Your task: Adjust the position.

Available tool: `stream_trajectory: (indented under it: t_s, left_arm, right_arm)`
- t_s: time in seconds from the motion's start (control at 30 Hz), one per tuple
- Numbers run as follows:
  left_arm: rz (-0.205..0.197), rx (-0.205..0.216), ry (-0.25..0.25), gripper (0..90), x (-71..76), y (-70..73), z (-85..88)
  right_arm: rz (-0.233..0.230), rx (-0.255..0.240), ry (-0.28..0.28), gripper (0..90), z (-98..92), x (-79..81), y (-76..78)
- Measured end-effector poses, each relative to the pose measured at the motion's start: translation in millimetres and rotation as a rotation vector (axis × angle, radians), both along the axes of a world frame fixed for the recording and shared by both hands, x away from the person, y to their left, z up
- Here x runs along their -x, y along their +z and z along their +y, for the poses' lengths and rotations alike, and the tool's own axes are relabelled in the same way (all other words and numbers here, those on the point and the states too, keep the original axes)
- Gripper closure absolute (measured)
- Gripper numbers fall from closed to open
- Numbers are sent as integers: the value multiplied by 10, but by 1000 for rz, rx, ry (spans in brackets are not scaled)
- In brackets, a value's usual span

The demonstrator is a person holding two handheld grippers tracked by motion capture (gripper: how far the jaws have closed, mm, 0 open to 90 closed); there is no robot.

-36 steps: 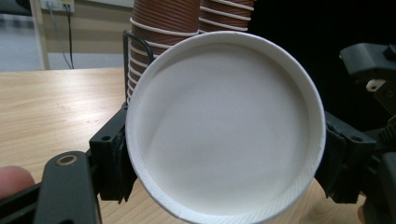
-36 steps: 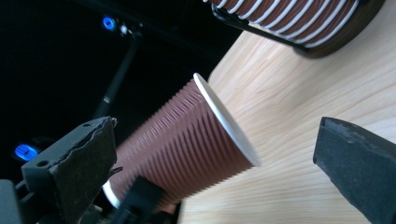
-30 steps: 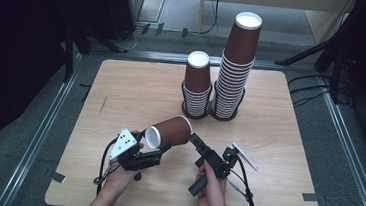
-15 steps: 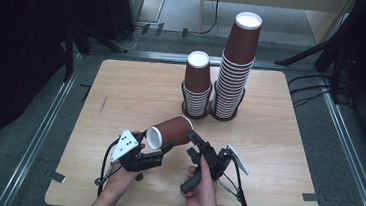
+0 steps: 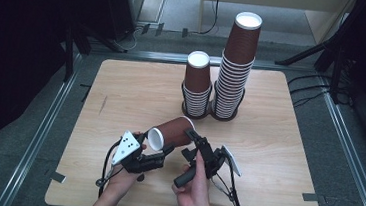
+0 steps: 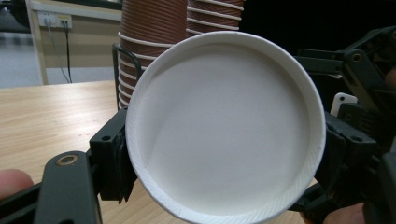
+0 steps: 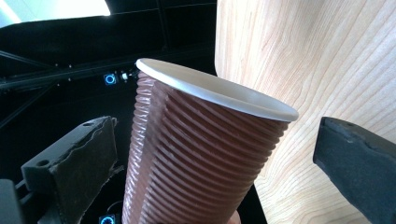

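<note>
Left gripper has its jaws clamped on the base end of a brown cup, held on its side just above the surface, near the front edge. Right gripper sits at the cup's rim end, jaws apart either side of it, not pressing. Further back, two cup stacks stand side by side.

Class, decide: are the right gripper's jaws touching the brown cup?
Apart. The right gripper view shows the right gripper with gaps between both jaws and the cup.
</note>
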State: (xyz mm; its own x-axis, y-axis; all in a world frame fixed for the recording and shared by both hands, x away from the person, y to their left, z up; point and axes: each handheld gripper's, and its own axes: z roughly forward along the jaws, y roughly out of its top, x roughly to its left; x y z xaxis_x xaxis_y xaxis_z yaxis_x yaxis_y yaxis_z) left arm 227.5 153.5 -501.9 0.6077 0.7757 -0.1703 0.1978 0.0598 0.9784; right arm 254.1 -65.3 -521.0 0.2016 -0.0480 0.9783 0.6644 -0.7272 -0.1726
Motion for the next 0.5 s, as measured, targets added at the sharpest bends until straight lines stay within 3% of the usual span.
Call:
stream_trajectory:
  t_s: [0.5]
  left_arm:
    - [-20, -31, -33, 217, 32, -15, -84]
  right_arm:
    - [31, -19, -14, 0, 108, -86, 20]
